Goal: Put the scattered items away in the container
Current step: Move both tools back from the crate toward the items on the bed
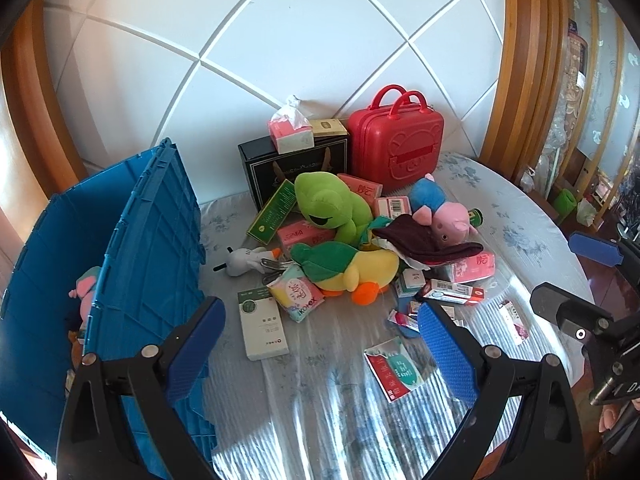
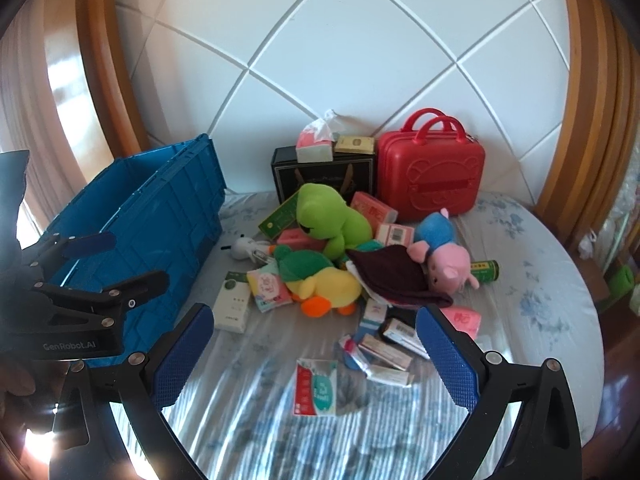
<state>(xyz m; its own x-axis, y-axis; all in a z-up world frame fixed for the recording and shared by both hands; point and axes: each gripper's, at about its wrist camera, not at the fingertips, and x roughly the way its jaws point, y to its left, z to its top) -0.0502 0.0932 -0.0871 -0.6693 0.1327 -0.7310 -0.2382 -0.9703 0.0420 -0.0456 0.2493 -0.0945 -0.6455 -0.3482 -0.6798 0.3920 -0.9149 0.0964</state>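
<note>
A blue plastic crate (image 1: 132, 248) stands at the left of the round table; it also shows in the right wrist view (image 2: 160, 208). A pink soft toy (image 1: 86, 292) lies inside it. A heap sits mid-table: a green frog plush (image 1: 332, 208), a yellow duck plush (image 1: 352, 268), a pink pig plush (image 1: 448, 222), a dark cloth (image 1: 424, 240), pink tissue packs and small boxes. A white box (image 1: 262, 322) and a red-green packet (image 1: 394, 368) lie nearer. My left gripper (image 1: 320, 348) is open and empty beside the crate. My right gripper (image 2: 312, 360) is open and empty above the packet (image 2: 316, 386).
A red case (image 1: 396, 148) and a black box (image 1: 296, 168) with a tissue box (image 1: 290, 132) on it stand against the white padded wall. The table edge curves away at the right (image 1: 560, 240). My right gripper shows at the right of the left wrist view (image 1: 592, 280).
</note>
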